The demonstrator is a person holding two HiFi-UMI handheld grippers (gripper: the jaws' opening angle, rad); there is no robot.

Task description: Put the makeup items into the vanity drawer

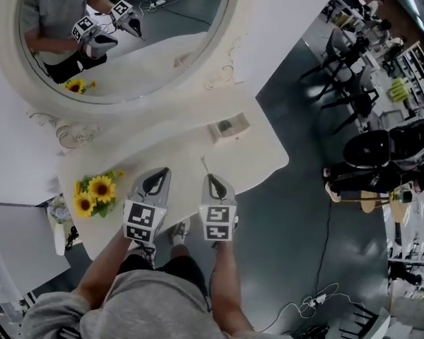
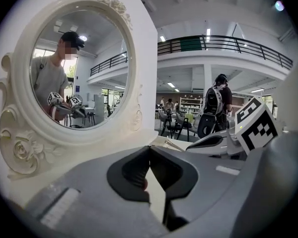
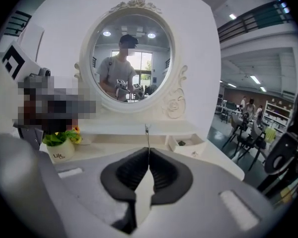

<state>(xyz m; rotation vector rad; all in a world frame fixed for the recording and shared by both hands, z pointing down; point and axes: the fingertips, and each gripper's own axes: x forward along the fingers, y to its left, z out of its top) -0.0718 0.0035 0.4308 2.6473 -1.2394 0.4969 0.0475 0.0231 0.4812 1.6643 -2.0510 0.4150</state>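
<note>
The white vanity table [image 1: 254, 162] has a small drawer [image 1: 230, 128] standing open on its top, with a dark item inside; the right gripper view shows the same drawer [image 3: 188, 146]. My right gripper [image 1: 210, 179] is shut on a thin metal-tipped makeup stick [image 1: 205, 165], which juts straight out of the jaws [image 3: 147, 133] above the table's front part. My left gripper [image 1: 160, 172] hovers beside it, to the left, with its jaws together [image 2: 149, 148]. A small pinkish spot shows low between its pads; I cannot tell what it is.
A large oval mirror [image 1: 127, 41] rises behind the table and reflects the person and both grippers. A pot of sunflowers [image 1: 95, 193] stands at the table's left end. Chairs [image 1: 346, 97] and a floor cable [image 1: 304, 304] lie to the right.
</note>
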